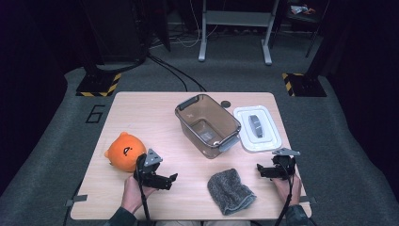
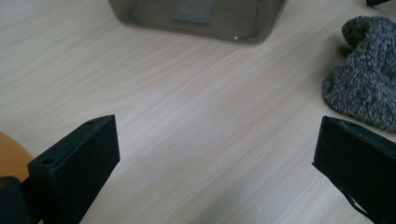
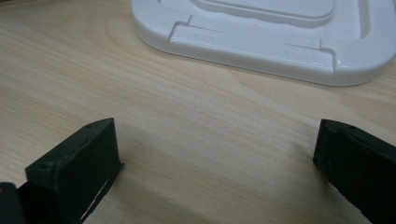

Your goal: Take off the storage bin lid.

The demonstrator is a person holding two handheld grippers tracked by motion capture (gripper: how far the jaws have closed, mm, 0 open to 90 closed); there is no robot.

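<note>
Both wide open and empty near the table's front edge: left hand-held gripper [image 1: 162,175] beside the plush [image 1: 124,151], right hand-held gripper [image 1: 269,170] below the lid [image 1: 257,128]. I'd grab the plush's middle squarely before heading to the bin [image 1: 207,125] mid-table.

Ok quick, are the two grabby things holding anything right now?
Left hand-held gripper: open, holding nothing, over bare table.
Right hand-held gripper: open, holding nothing, just short of the white lid.
</note>
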